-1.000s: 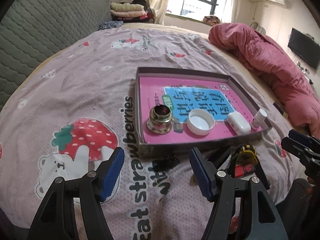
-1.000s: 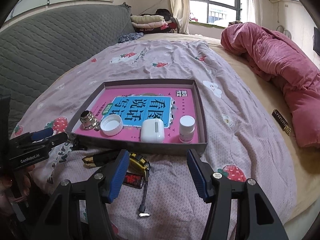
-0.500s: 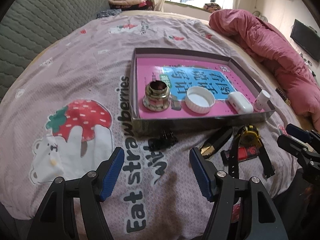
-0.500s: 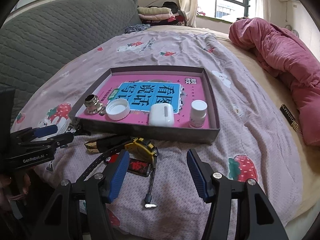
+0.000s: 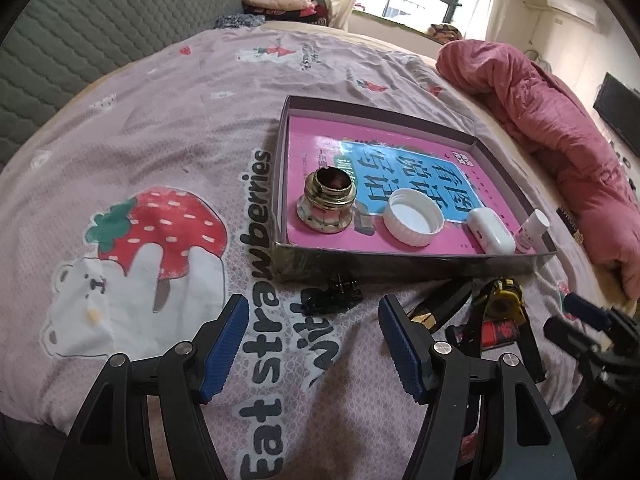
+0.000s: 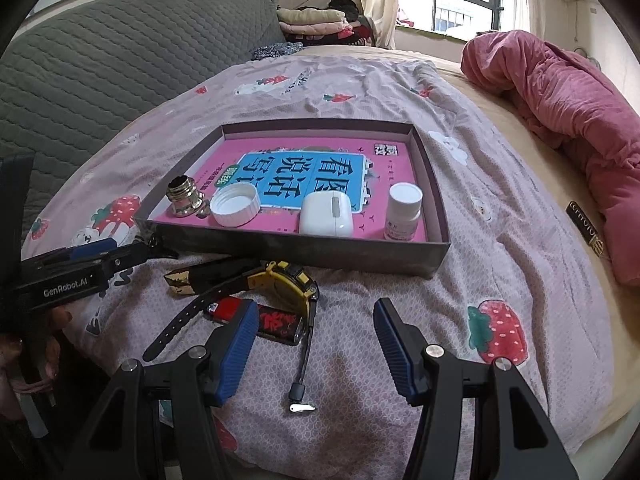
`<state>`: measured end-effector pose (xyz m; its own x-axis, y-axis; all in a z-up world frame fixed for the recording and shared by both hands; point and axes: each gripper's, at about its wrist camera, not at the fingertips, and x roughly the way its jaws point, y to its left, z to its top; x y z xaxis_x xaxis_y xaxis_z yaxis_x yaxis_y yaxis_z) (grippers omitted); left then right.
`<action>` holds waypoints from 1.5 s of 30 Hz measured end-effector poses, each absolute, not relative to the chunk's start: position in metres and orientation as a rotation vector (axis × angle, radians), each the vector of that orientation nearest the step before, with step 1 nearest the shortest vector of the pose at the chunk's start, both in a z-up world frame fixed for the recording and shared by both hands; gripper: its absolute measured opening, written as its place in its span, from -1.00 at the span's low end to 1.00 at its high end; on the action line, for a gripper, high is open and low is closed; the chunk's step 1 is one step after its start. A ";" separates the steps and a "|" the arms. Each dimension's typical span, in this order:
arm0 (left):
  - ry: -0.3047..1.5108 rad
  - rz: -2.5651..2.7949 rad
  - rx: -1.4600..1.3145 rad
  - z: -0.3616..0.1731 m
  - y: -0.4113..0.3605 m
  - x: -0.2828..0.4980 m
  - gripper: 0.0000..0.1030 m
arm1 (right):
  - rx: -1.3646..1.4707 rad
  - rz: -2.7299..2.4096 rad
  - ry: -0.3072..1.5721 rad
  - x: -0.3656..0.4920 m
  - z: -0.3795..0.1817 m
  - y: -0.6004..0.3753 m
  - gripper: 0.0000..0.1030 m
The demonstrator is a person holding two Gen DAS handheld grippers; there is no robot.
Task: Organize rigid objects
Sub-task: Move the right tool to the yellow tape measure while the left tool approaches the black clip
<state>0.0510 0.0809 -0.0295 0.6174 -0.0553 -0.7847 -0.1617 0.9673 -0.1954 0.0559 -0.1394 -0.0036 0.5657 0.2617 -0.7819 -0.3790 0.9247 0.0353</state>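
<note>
A shallow box [image 5: 400, 258] [image 6: 304, 246] with a pink bottom lies on the bed. It holds a brass fitting [image 5: 327, 200] [image 6: 185, 197], a white cap [image 5: 412, 217] [image 6: 235, 204], a white earbud case [image 5: 491, 230] [image 6: 326, 214] and a small white bottle [image 5: 532, 230] [image 6: 403, 211]. In front of the box lie a black clip [image 5: 330, 298], a black-and-gold piece [image 6: 200, 278], a yellow tape measure [image 6: 286, 284] [image 5: 502, 300] and a red lighter [image 6: 256, 318]. My left gripper [image 5: 312, 340] is open and empty just before the clip. My right gripper [image 6: 314, 348] is open and empty just before the lighter.
A pink quilt [image 6: 580, 112] lies along the right side of the bed. A small black-and-gold object [image 6: 585, 232] rests by it. A grey padded headboard [image 6: 100, 68] stands at the left. Folded clothes [image 6: 316, 22] are stacked at the back.
Both grippers have moved forward and lower toward the loose things in front of the box. Both stay open. Nothing on the bed has moved.
</note>
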 end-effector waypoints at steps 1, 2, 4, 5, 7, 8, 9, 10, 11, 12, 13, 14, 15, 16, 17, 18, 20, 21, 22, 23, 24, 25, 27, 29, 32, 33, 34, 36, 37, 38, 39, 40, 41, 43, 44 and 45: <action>0.907 0.061 -0.266 -0.031 0.081 0.053 0.34 | -0.145 0.377 0.894 0.056 -0.005 -0.139 0.15; 0.909 0.059 -0.269 -0.032 0.082 0.055 0.34 | -0.146 0.378 0.896 0.056 -0.007 -0.139 0.15; 0.905 0.048 -0.277 -0.033 0.081 0.058 0.34 | -0.137 0.383 0.899 0.058 -0.009 -0.140 0.15; 0.904 0.046 -0.275 -0.033 0.081 0.060 0.34 | -0.133 0.382 0.898 0.059 -0.010 -0.140 0.15; 0.905 0.045 -0.272 -0.035 0.080 0.063 0.34 | -0.119 0.382 0.900 0.060 -0.012 -0.140 0.15; 0.906 0.043 -0.274 -0.036 0.080 0.065 0.33 | -0.114 0.383 0.901 0.061 -0.013 -0.141 0.15; 0.908 0.039 -0.276 -0.037 0.080 0.066 0.32 | -0.110 0.382 0.902 0.062 -0.014 -0.141 0.15; 0.910 0.036 -0.275 -0.038 0.079 0.067 0.30 | -0.106 0.384 0.902 0.064 -0.015 -0.141 0.15; 0.911 0.035 -0.273 -0.038 0.079 0.068 0.28 | -0.105 0.386 0.903 0.064 -0.016 -0.141 0.15; 0.911 0.033 -0.269 -0.039 0.078 0.069 0.28 | -0.108 0.385 0.906 0.066 -0.018 -0.140 0.15; 0.911 0.032 -0.264 -0.039 0.077 0.069 0.28 | -0.109 0.387 0.908 0.067 -0.019 -0.139 0.15; 0.909 0.031 -0.260 -0.039 0.076 0.070 0.27 | -0.110 0.390 0.912 0.069 -0.020 -0.138 0.15; 0.909 0.029 -0.258 -0.040 0.076 0.071 0.27 | -0.110 0.391 0.915 0.070 -0.022 -0.138 0.15; 0.909 0.027 -0.257 -0.040 0.076 0.071 0.27 | -0.110 0.393 0.919 0.071 -0.024 -0.137 0.15; 0.907 0.024 -0.257 -0.040 0.075 0.072 0.26 | -0.111 0.395 0.920 0.072 -0.025 -0.136 0.15; 0.907 0.022 -0.257 -0.040 0.075 0.072 0.26 | -0.114 0.397 0.921 0.074 -0.026 -0.135 0.15; 0.909 0.021 -0.255 -0.041 0.075 0.073 0.26 | -0.126 0.397 0.922 0.077 -0.029 -0.132 0.15; 0.911 0.021 -0.255 -0.041 0.075 0.073 0.26 | -0.127 0.397 0.923 0.078 -0.030 -0.131 0.15; 0.913 0.021 -0.257 -0.042 0.075 0.074 0.26 | -0.131 0.394 0.924 0.080 -0.031 -0.130 0.15; 0.913 0.021 -0.259 -0.043 0.075 0.074 0.26 | -0.133 0.391 0.926 0.081 -0.032 -0.130 0.15; 0.914 0.022 -0.262 -0.043 0.075 0.075 0.26 | -0.133 0.390 0.928 0.083 -0.033 -0.129 0.15; 0.913 0.021 -0.265 -0.043 0.075 0.076 0.25 | -0.133 0.392 0.932 0.084 -0.035 -0.129 0.15; 0.912 0.019 -0.265 -0.044 0.075 0.078 0.25 | -0.135 0.392 0.933 0.085 -0.037 -0.128 0.15; 0.914 0.016 -0.264 -0.045 0.074 0.078 0.25 | -0.142 0.396 0.936 0.087 -0.039 -0.126 0.15; 0.916 0.014 -0.265 -0.046 0.074 0.080 0.25 | -0.150 0.399 0.938 0.091 -0.042 -0.123 0.15; 0.916 0.014 -0.265 -0.046 0.074 0.080 0.25 | -0.150 0.406 0.937 0.091 -0.042 -0.122 0.15; 0.917 0.013 -0.268 -0.046 0.074 0.081 0.25 | -0.155 0.411 0.937 0.093 -0.044 -0.121 0.15; 0.918 0.012 -0.271 -0.047 0.075 0.082 0.25 | -0.166 0.409 0.937 0.095 -0.045 -0.119 0.15; 0.918 0.012 -0.272 -0.048 0.075 0.082 0.25 | -0.167 0.414 0.938 0.096 -0.047 -0.119 0.15; 0.919 0.012 -0.274 -0.048 0.075 0.083 0.25 | -0.166 0.417 0.939 0.097 -0.047 -0.119 0.15; 0.917 0.012 -0.276 -0.048 0.075 0.083 0.25 | -0.164 0.419 0.942 0.097 -0.048 -0.118 0.15; 0.916 0.009 -0.279 -0.048 0.076 0.084 0.25 | -0.157 0.422 0.946 0.098 -0.049 -0.118 0.15; 0.917 0.008 -0.278 -0.048 0.076 0.084 0.25 | -0.150 0.426 0.949 0.099 -0.050 -0.118 0.15; 0.920 0.011 -0.278 -0.050 0.075 0.085 0.25 | -0.134 0.437 0.954 0.100 -0.051 -0.118 0.15; 0.921 0.012 -0.278 -0.050 0.076 0.086 0.25 | -0.131 0.441 0.953 0.101 -0.052 -0.118 0.15; 0.921 0.013 -0.277 -0.050 0.076 0.086 0.25 | -0.130 0.447 0.952 0.100 -0.052 -0.117 0.14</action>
<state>0.0862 0.0761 -0.0504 0.6072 -0.1069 -0.7873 -0.1296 0.9643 -0.2309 0.1004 -0.1174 -0.0519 0.4967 0.3115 -0.8101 -0.4244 0.9014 0.0864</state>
